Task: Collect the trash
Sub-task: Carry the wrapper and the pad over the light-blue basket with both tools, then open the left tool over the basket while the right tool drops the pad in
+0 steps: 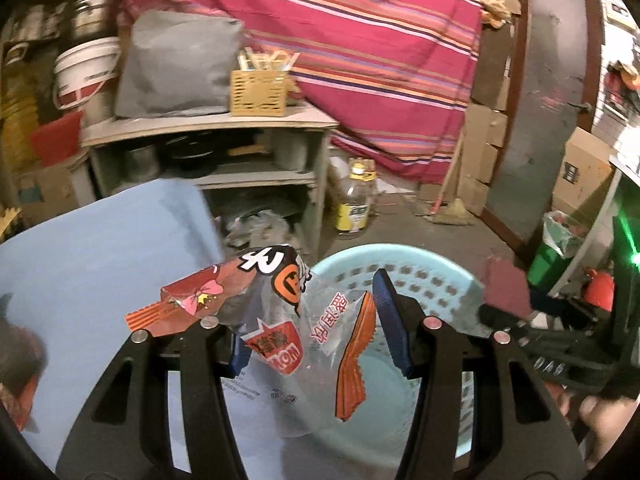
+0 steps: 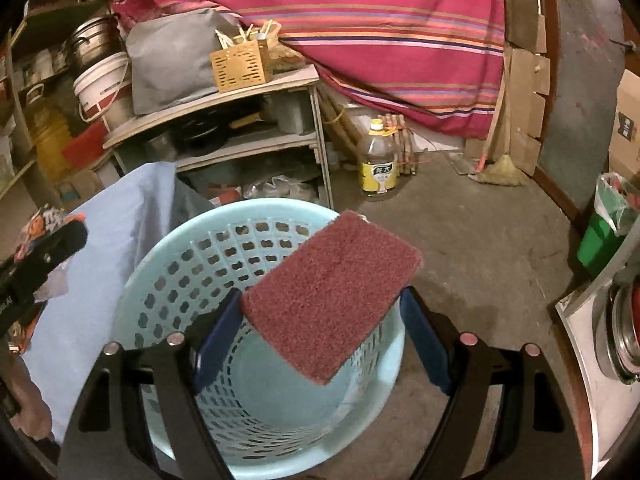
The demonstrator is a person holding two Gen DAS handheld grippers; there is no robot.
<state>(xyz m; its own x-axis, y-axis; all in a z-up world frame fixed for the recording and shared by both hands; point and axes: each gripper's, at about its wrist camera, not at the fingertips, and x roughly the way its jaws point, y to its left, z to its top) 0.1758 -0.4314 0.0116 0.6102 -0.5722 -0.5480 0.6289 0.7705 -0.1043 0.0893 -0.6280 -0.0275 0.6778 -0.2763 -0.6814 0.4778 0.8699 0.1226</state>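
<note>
Both wrist views sit just behind their grippers, angled downward and close above the pale blue basket (image 1: 436, 280) (image 2: 168, 248). They share the grey shelf unit (image 1: 208, 124) (image 2: 224, 96), striped cloth (image 1: 360, 60) (image 2: 360, 20) and oil bottle (image 1: 356, 204) (image 2: 378, 160).

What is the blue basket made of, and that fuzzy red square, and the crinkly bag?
The basket looks like smooth, moulded pale-blue plastic, with rows of punched-out holes. The red square seems to be a rough, fibrous scouring pad: its surface is matted and fuzzy. The bag looks like thin, shiny plastic film: partly see-through, printed and wrinkled.
</note>
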